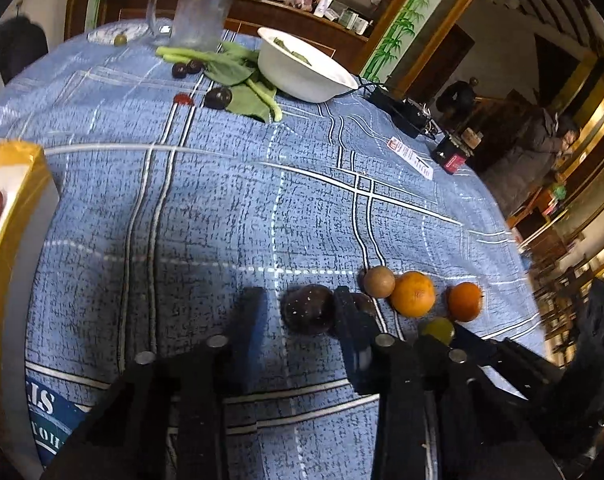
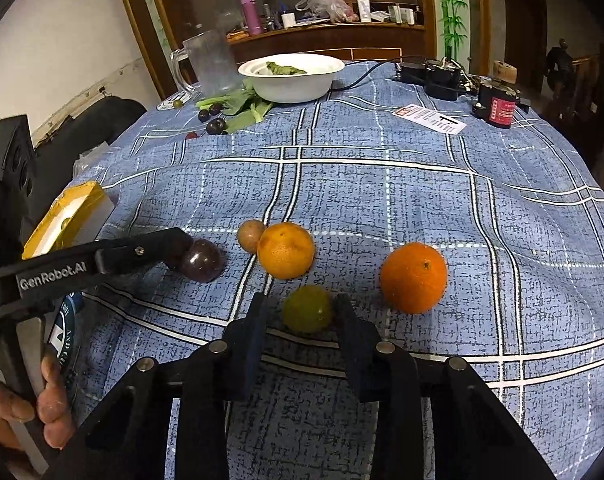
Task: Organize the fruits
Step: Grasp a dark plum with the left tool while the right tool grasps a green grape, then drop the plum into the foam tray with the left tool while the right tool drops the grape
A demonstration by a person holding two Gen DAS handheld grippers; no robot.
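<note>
The left gripper [image 1: 298, 312] is spread apart around a dark plum [image 1: 308, 309] on the desk [image 1: 222, 208], its fingers not closed on it. The right gripper [image 2: 300, 314] likewise stands apart around a green fruit [image 2: 307, 309], between two oranges [image 2: 286, 250].

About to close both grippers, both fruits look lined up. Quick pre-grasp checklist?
1. Left gripper jaws straddle the dark fruit: ok.
2. Left jaws closed on it: not ok, gap on the left side.
3. Right gripper jaws straddle the green fruit: ok.
4. Right jaws gripping: cannot tell, they look near touching.
5. Oranges outside both jaw pairs: ok.
6. Second dark fruit behind the left gripper's right finger, may get bumped: not ok.
</note>
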